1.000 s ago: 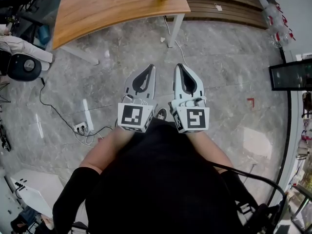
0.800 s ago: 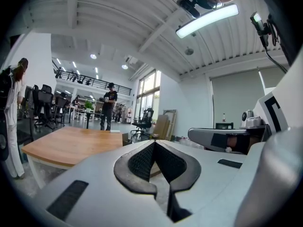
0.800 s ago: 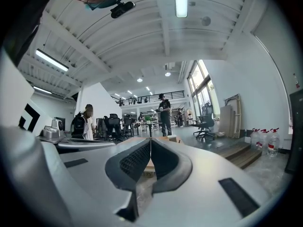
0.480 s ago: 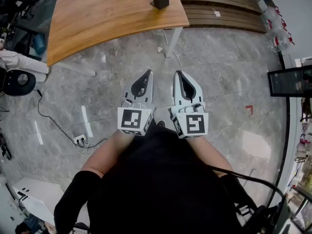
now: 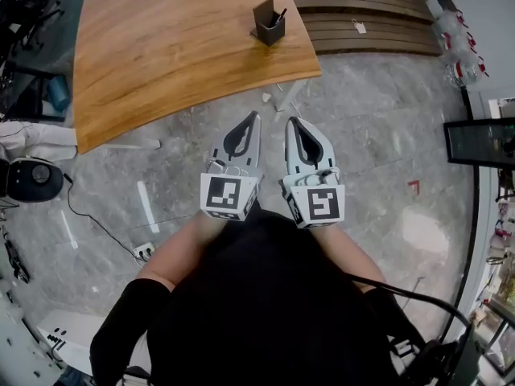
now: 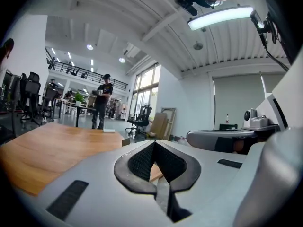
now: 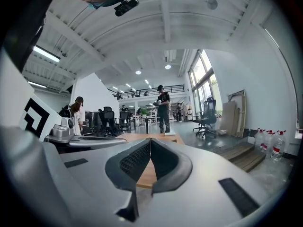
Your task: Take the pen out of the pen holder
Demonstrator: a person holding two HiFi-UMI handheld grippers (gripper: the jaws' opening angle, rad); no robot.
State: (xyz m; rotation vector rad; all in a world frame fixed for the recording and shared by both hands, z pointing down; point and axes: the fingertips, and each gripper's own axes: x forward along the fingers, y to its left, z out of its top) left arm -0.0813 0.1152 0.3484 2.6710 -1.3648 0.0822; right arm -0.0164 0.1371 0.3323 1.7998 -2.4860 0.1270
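A dark square pen holder point(image 5: 269, 26) stands near the right edge of the wooden table point(image 5: 161, 55), with a black pen point(image 5: 281, 14) sticking out of it. My left gripper point(image 5: 256, 115) and right gripper point(image 5: 290, 121) are held side by side over the grey floor, pointing at the table's near edge and well short of the holder. Both are shut with nothing between the jaws. In the left gripper view the left gripper point(image 6: 154, 142) has its tips together and the tabletop point(image 6: 47, 150) lies beyond. The right gripper view shows the same for the right gripper point(image 7: 150, 139).
A white table leg point(image 5: 290, 93) stands under the near corner. Wooden steps point(image 5: 370, 18) and water bottles point(image 5: 457, 43) are at the back right, a dark monitor point(image 5: 480, 143) at the right. A cable and power strip point(image 5: 143, 252) lie on the floor at the left. A person point(image 7: 164, 109) stands beyond the table.
Both grippers have moved forward together towards the table. The table and pen holder now sit lower and closer in the head view. Both jaws stay shut.
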